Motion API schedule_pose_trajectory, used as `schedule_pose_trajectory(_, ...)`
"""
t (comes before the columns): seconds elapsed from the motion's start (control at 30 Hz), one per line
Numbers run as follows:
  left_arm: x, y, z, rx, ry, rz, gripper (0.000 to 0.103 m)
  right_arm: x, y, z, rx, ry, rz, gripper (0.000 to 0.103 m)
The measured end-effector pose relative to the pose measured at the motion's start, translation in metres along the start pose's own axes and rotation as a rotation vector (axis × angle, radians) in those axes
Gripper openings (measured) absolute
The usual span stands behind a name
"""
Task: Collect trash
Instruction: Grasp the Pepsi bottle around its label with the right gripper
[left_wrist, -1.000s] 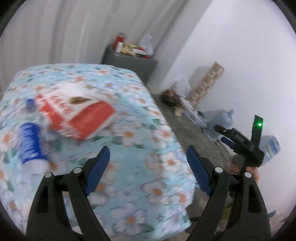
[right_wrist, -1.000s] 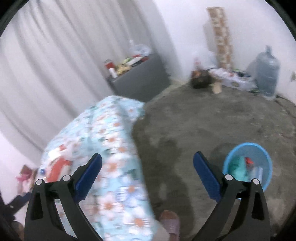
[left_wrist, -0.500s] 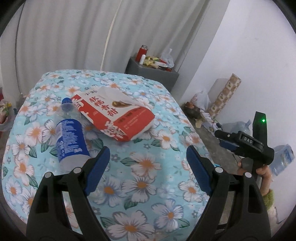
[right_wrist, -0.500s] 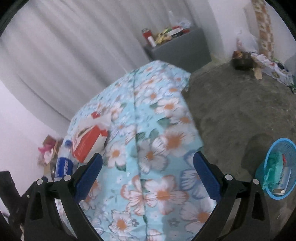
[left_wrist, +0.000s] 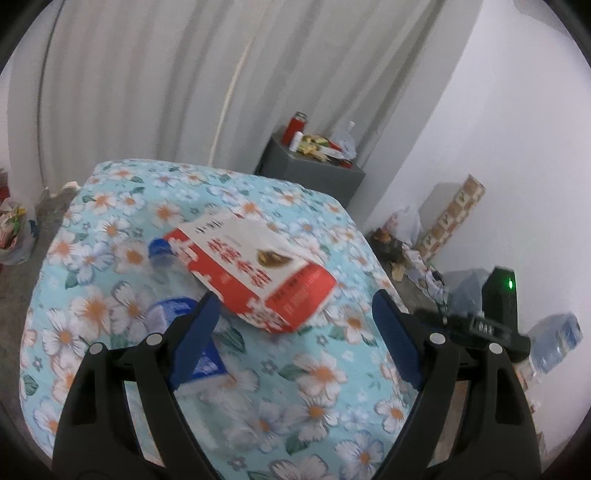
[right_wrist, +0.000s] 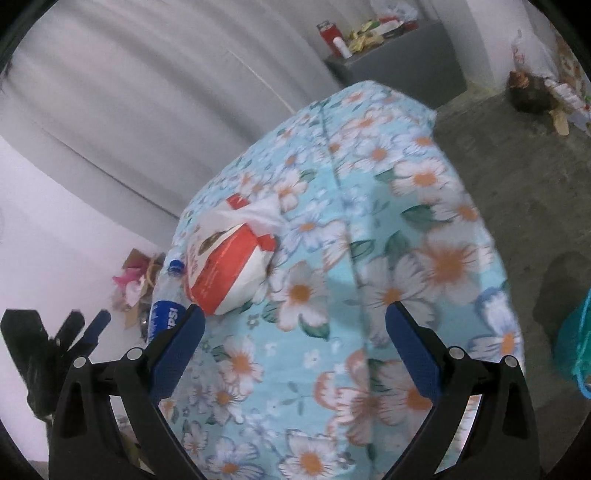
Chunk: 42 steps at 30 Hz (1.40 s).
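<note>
A red and white bag (left_wrist: 255, 273) lies on the table with the blue floral cloth (left_wrist: 317, 373). A clear plastic bottle with a blue label and blue cap (left_wrist: 173, 306) lies beside it, partly under it. My left gripper (left_wrist: 295, 343) is open and empty, just short of the bag. My right gripper (right_wrist: 295, 350) is open and empty above the cloth, with the bag (right_wrist: 225, 266) and bottle (right_wrist: 166, 314) ahead to its left. The right gripper also shows at the right edge of the left wrist view (left_wrist: 476, 328). The blue trash basket's edge (right_wrist: 576, 343) sits on the floor at far right.
A grey cabinet (left_wrist: 310, 170) with cans and packets stands against the curtain behind the table. Bags, a patterned box (left_wrist: 454, 214) and water jugs (left_wrist: 557, 336) line the right wall. More litter (right_wrist: 136, 284) lies on the floor left of the table.
Both grippers have moved closer to the table. The bag and bottle now sit nearer to my left gripper's fingers. The right view has swung left, leaving the basket at the frame's edge.
</note>
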<state>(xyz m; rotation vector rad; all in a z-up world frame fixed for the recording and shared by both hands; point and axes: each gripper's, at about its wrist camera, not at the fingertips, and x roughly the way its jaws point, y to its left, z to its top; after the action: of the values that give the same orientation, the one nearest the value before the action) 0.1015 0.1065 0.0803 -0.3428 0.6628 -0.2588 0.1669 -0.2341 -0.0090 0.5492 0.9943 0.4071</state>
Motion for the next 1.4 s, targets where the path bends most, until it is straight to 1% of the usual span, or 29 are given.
schedule_pose_trajectory(0.1, -0.002, 0.012, 0.001, -0.044, -0.013, 0.003, 0.080, 0.008, 0.002, -0.003, 0.017, 0.028, 0.035, 0.095)
schedule_pose_trajectory(0.17, -0.003, 0.021, -0.001, -0.075, -0.018, 0.006, 0.080, 0.014, 0.002, -0.004, 0.045, 0.050, 0.080, 0.093)
schedule_pose_trajectory(0.27, -0.005, 0.031, -0.007, -0.104, -0.020, 0.011, 0.080, 0.032, 0.002, -0.006, 0.111, 0.105, 0.170, 0.091)
schedule_pose_trajectory(0.4, -0.009, 0.047, -0.016, -0.146, -0.023, 0.033, 0.080, 0.051, 0.012, -0.008, 0.119, 0.142, 0.178, 0.090)
schedule_pose_trajectory(0.47, -0.010, 0.054, -0.021, -0.159, -0.015, 0.053, 0.080, 0.057, 0.017, -0.009, 0.110, 0.152, 0.160, 0.090)
schedule_pose_trajectory(0.57, -0.009, 0.065, -0.031, -0.173, 0.011, 0.072, 0.080, 0.060, 0.025, -0.009, 0.063, 0.143, 0.102, 0.090)
schedule_pose_trajectory(0.73, 0.000, 0.077, -0.046, -0.192, 0.061, 0.068, 0.080, 0.056, 0.029, -0.003, 0.029, 0.114, 0.058, 0.089)
schedule_pose_trajectory(0.83, 0.009, 0.083, -0.051, -0.214, 0.090, 0.057, 0.080, 0.053, 0.033, 0.005, -0.006, 0.085, 0.017, 0.087)
schedule_pose_trajectory(1.0, 0.019, 0.089, -0.054, -0.227, 0.112, 0.050, 0.080, 0.050, 0.043, 0.017, -0.048, 0.052, -0.004, 0.081)
schedule_pose_trajectory(1.17, 0.026, 0.095, -0.057, -0.241, 0.133, 0.042, 0.077, 0.058, 0.056, 0.034, -0.129, 0.030, -0.070, 0.075)
schedule_pose_trajectory(1.3, 0.029, 0.099, -0.059, -0.247, 0.139, 0.037, 0.074, 0.069, 0.069, 0.055, -0.197, 0.030, -0.091, 0.074)
schedule_pose_trajectory(1.4, 0.030, 0.100, -0.059, -0.250, 0.143, 0.036, 0.073, 0.082, 0.083, 0.070, -0.254, 0.039, -0.118, 0.074)
